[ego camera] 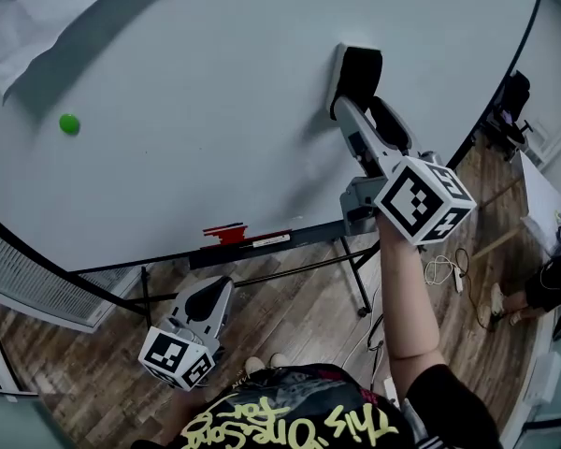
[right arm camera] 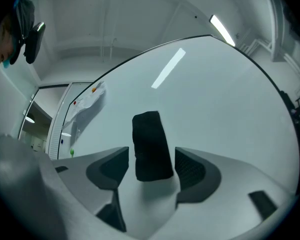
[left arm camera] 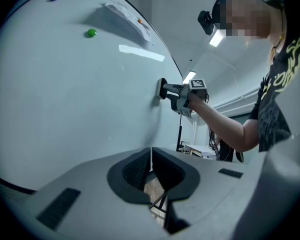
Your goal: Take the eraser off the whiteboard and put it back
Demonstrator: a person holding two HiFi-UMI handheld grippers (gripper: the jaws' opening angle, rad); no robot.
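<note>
Green magnet point(ego camera: 69, 123) sits far out to the left of the right gripper point(ego camera: 360, 101), with a sheet of paper point(ego camera: 28, 17) hanging above it, one edge curling away. Below that gripper, a red object point(ego camera: 226, 235) lies on the tray ledge point(ego camera: 309, 235). There's wooden floor point(ego camera: 290, 297) beneath the left gripper point(ego camera: 208, 293), white cables point(ego camera: 444, 271) coiled off to its right, and a dark chair point(ego camera: 514, 101) to the right of the right gripper.

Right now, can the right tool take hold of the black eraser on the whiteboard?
Probably yes. The eraser sits on the whiteboard, already between the open jaws of the right tool. Nothing else stands in the way.
</note>
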